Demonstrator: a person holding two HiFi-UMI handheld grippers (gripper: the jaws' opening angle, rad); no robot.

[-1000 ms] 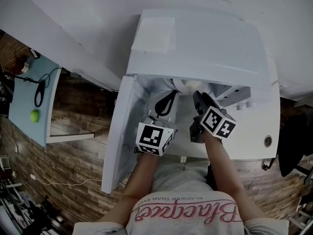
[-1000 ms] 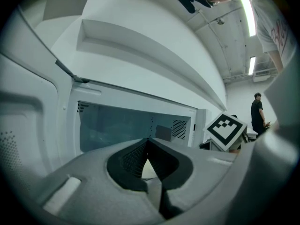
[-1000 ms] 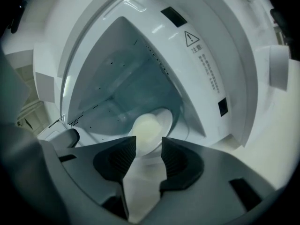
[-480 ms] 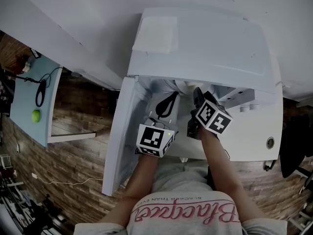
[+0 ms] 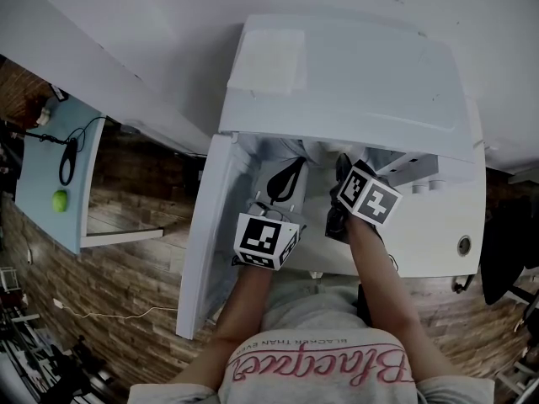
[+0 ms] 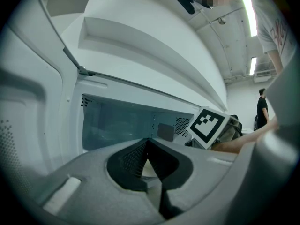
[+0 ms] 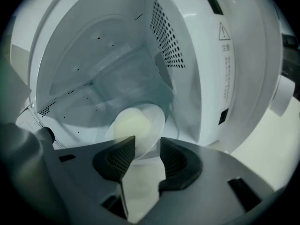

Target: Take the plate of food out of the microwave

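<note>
The right gripper (image 7: pixel 146 143) has tipped further down into the open microwave (image 5: pixel 354 82) over the last second. Its jaws have just been spreading, then easing in a touch. They stand wide, with the near rim of the plate (image 7: pixel 157 114) in the gap but not pinched. The plate, with its pale food (image 7: pixel 131 125), sits inside (nothing lifted yet). The left gripper (image 6: pixel 148 146) hangs at the opening, tips together, empty. I'd say the pinch on the rim comes next
</note>
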